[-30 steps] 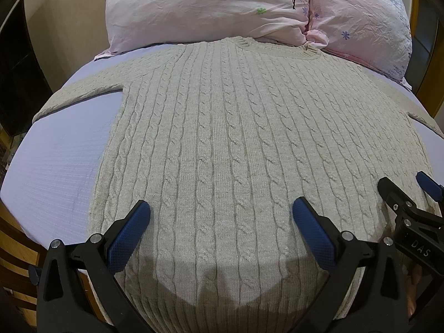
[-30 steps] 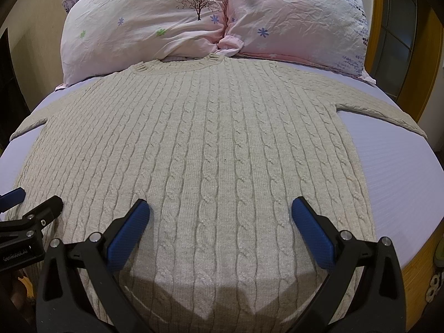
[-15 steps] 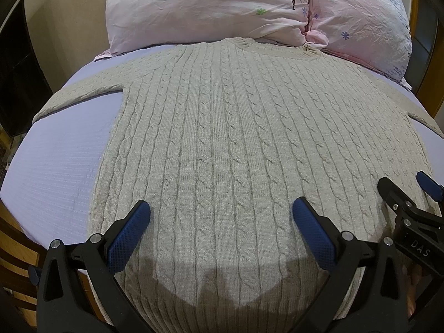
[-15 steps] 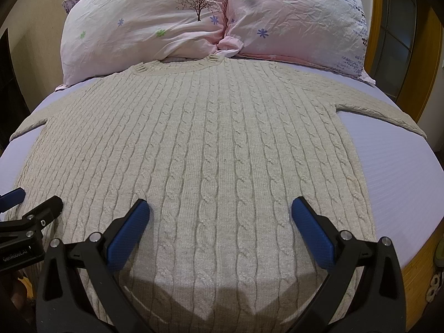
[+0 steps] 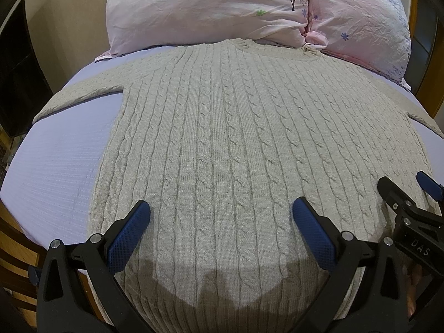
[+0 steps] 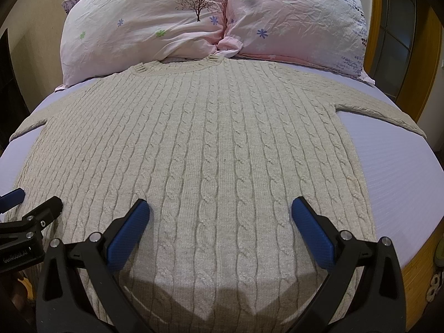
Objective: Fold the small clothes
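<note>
Two grippers over one big bed (image 5: 55, 152), so biggest thing first: lavender sheet, with wooden frame showing at the lower edges. Spread flat across most of it is a beige cable-knit sweater (image 5: 236, 144), front panel facing up, collar toward the headboard end and sleeves stretched out to both sides (the sleeve ends run out toward the mattress edges and I can't really see the cuffs). No fold in it yet.

Up at the head are two pink pillows (image 6: 222, 19) pressed side by side, wrinkly, with little flower prints and a tree design on the one to the left. The sweater collar just about touches where they meet.

Then the tools. Left gripper (image 5: 219, 219) hangs over the hem area toward the sweater's left part, blue pads spread wide apart with nothing between them. Right gripper (image 6: 219, 216) does the same further right, jaws also gaping and holding nothing. Each one pokes into the edge of the other's view, near each other above the lower hem.
</note>
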Available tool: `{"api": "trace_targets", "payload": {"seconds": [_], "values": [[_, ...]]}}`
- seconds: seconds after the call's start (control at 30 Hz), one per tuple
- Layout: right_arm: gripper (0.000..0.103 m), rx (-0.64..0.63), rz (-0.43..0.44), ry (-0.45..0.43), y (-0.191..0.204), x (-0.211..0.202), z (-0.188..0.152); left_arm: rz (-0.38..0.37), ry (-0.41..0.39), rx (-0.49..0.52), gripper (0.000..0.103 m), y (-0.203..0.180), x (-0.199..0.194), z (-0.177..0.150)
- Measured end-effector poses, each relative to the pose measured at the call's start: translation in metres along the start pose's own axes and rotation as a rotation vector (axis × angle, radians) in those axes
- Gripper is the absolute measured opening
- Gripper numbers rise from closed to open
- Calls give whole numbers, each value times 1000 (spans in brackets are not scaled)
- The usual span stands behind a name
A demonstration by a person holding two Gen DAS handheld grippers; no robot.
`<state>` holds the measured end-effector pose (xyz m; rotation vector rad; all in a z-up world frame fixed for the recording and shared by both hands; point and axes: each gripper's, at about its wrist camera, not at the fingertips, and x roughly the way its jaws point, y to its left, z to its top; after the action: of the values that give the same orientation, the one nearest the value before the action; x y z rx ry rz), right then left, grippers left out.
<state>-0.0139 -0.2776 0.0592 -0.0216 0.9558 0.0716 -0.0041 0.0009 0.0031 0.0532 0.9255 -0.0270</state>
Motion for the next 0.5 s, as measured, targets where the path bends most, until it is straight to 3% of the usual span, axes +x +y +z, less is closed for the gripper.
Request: {"api": "trace_targets", "payload": {"seconds": [0.5], "values": [[101,-1,-1,1,0,-1,0,1,-5,1,102,-2,-4,5]]}}
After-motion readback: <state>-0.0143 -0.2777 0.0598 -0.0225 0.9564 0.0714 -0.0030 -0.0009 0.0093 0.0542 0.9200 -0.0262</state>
